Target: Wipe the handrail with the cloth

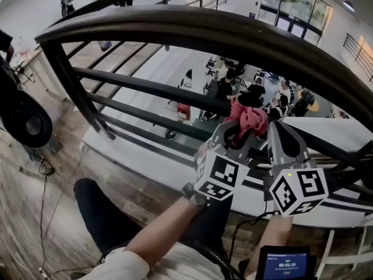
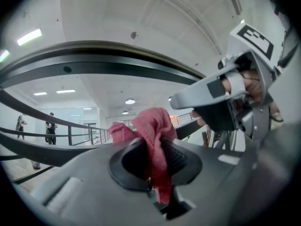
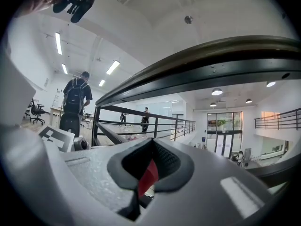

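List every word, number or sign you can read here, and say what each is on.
Device screen: a row of pale digits, too small to read.
Left marker cube and right marker cube: black-and-white square patterns only, no letters.
Nothing else carries legible text.

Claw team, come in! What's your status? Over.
Left claw shut on pink cloth. Right claw shut. Cloth short of handrail, not touching. Nothing between.
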`<state>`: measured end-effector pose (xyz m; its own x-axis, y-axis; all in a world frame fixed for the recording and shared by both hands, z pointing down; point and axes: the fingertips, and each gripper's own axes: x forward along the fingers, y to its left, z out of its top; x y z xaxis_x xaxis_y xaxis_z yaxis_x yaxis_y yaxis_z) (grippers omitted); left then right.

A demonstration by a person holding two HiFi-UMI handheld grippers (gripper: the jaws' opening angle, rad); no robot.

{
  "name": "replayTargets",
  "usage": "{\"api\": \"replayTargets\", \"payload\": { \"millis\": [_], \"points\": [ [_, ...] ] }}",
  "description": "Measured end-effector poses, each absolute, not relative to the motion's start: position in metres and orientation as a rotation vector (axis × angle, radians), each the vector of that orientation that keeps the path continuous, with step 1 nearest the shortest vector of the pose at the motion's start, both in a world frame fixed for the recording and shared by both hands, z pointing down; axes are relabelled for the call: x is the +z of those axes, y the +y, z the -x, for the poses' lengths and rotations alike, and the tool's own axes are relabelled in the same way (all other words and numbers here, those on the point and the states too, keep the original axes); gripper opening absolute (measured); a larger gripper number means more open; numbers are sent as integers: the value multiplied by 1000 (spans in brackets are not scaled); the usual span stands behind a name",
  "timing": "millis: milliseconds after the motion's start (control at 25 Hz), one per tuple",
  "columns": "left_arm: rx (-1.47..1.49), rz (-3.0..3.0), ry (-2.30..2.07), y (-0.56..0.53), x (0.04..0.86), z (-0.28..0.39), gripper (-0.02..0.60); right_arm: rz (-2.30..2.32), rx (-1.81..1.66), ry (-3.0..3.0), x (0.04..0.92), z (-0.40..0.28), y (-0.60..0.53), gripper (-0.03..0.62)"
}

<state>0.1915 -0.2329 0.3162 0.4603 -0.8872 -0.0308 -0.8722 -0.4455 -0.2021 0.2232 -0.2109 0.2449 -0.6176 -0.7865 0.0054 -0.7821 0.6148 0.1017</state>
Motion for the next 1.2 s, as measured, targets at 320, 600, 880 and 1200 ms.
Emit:
{"api": "replayTargets", "payload": {
  "millis": [320,600,880,1200],
  "points": [
    [-98,2505,1533,-233,316,-189,71,-1366,-111,-2775,249,-232,-216,3],
    [-103,2514,1522,-233,316,-191,71,-1345,-122,-2784,248,-227,-213,3],
    [-120,2518,1531,-234,316,-185,71,-1309,-129,-2789,249,-219,-212,3],
    [-111,2460,1558,-232,312,-153,71,-1296,-136,-2775,257,-211,-213,3]
  ]
}}
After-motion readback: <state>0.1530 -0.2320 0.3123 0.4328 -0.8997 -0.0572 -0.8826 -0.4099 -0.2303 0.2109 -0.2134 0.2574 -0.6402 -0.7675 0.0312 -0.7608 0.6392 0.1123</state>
